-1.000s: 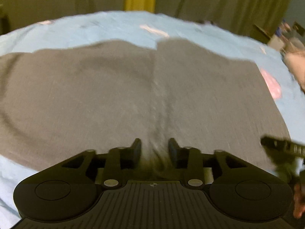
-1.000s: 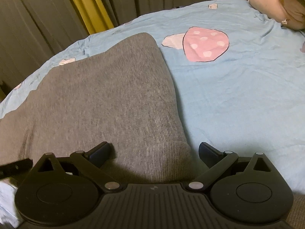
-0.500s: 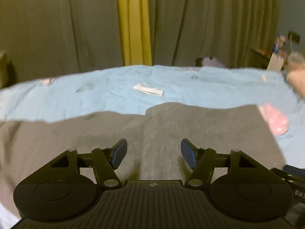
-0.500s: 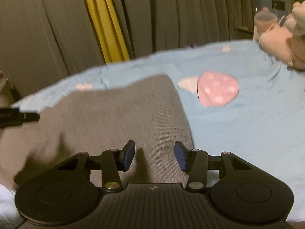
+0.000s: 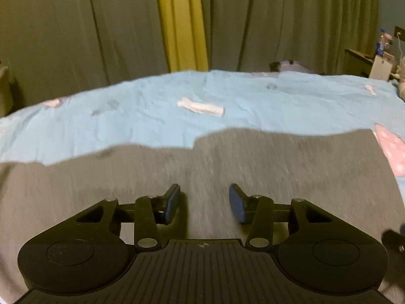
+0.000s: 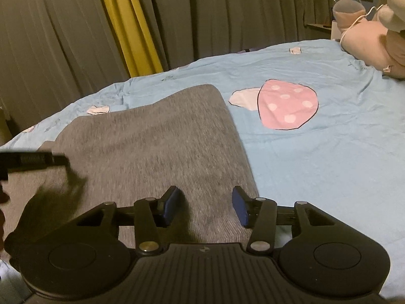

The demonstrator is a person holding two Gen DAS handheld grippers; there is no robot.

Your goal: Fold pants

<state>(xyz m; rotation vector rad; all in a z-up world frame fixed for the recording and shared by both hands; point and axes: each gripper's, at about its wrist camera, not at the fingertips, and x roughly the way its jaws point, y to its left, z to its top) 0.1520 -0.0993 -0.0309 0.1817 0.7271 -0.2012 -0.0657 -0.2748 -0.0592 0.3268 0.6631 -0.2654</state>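
The grey pants (image 5: pixel 227 167) lie flat, folded, on the light blue bedsheet (image 5: pixel 152 121). In the right wrist view the pants (image 6: pixel 152 147) show a rounded far corner and a straight right edge. My left gripper (image 5: pixel 204 204) is open and empty, raised above the middle of the pants. My right gripper (image 6: pixel 206 206) is open and empty, above the pants near their right edge. Part of the left gripper (image 6: pixel 30 160) shows at the left of the right wrist view.
A pink mushroom print (image 6: pixel 286 106) is on the sheet right of the pants. Pink plush toys (image 6: pixel 374 38) sit at the far right. A small white print or object (image 5: pixel 200 106) lies on the sheet beyond the pants. Dark curtains with a yellow strip (image 5: pixel 179 22) hang behind the bed.
Both grippers have risen off the pants and tilted up. The left gripper opened and let go of the fabric; the right gripper's jaws narrowed from wide open.
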